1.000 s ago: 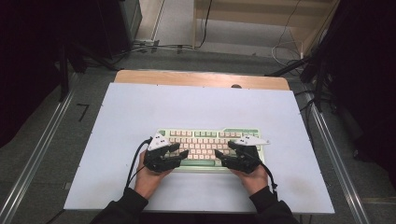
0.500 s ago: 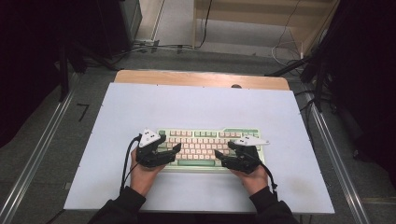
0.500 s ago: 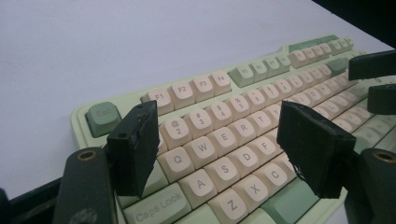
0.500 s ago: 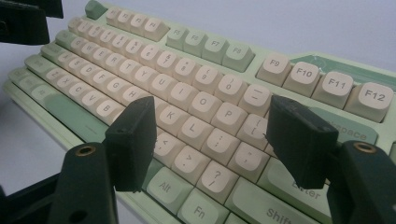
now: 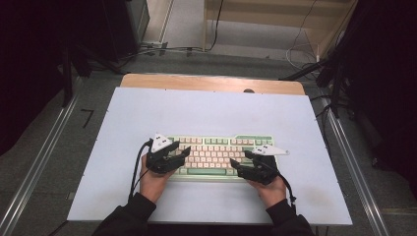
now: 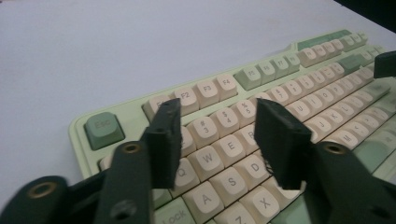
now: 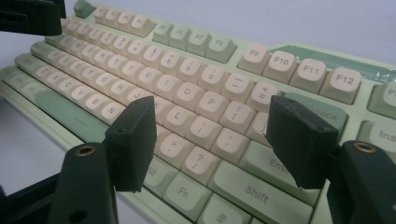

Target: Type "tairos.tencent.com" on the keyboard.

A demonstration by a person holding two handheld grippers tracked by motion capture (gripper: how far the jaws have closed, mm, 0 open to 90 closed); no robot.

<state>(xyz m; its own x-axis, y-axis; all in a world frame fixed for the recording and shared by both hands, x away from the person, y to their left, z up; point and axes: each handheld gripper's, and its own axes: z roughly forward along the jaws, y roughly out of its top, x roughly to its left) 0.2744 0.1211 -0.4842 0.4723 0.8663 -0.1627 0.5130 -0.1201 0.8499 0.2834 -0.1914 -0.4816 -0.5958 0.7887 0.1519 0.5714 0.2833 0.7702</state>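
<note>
Lying on pale tabletop [image 5: 147,113], keyboard [image 5: 221,153], dark surroundings

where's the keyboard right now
In the high view the keyboard lies on the near half of the white table, just right of centre, with the left tool and right tool over its two ends.

Overhead light fell even and soft on the white table [image 5: 206,113]; surroundings sank into near-black at both sides. Shadows were faint, short, under the hands. No hard glare. High view was slightly soft, grainy. In both gripper views the near black jaws blurred; the keyboard [image 6: 299,93] keys stayed legible mid-frame, softening toward the far end.
</note>
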